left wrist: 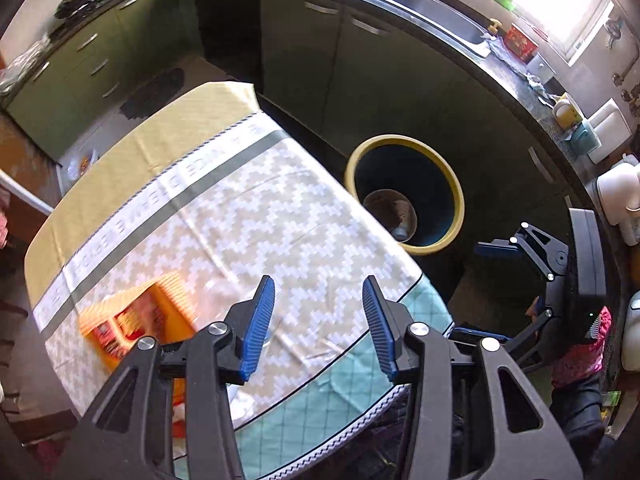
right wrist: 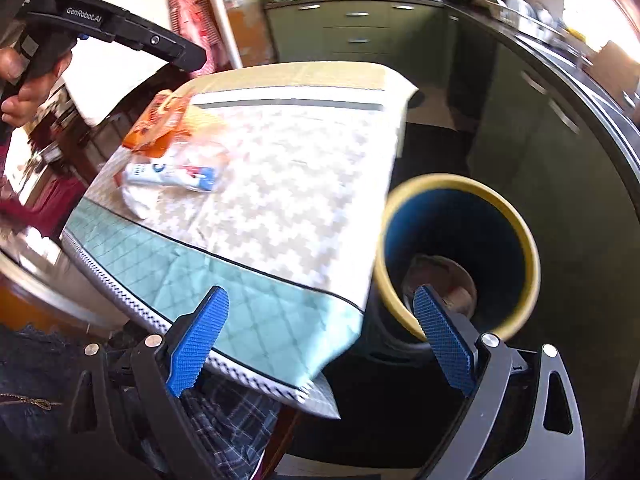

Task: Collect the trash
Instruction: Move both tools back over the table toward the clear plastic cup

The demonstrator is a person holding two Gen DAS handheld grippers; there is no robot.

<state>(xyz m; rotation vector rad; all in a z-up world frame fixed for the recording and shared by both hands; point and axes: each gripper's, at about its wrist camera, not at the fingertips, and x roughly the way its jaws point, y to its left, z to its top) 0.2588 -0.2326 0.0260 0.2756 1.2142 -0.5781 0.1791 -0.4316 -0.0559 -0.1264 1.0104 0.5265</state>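
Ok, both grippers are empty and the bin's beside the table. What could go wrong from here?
The orange packet, toothpaste tube and a white wrapper under them lie overlapped, so one grasp may drag the others. The bin stands off the table edge, so a short release could hit the floor. The tablecloth could bunch under the left gripper.

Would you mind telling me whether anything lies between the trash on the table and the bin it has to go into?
Nothing visible does. The orange packet and the white tube lie near the table's left edge; bare cloth runs from them to the right edge, where the yellow-rimmed bin stands open on the floor. Both grippers, left and right, are open and empty.
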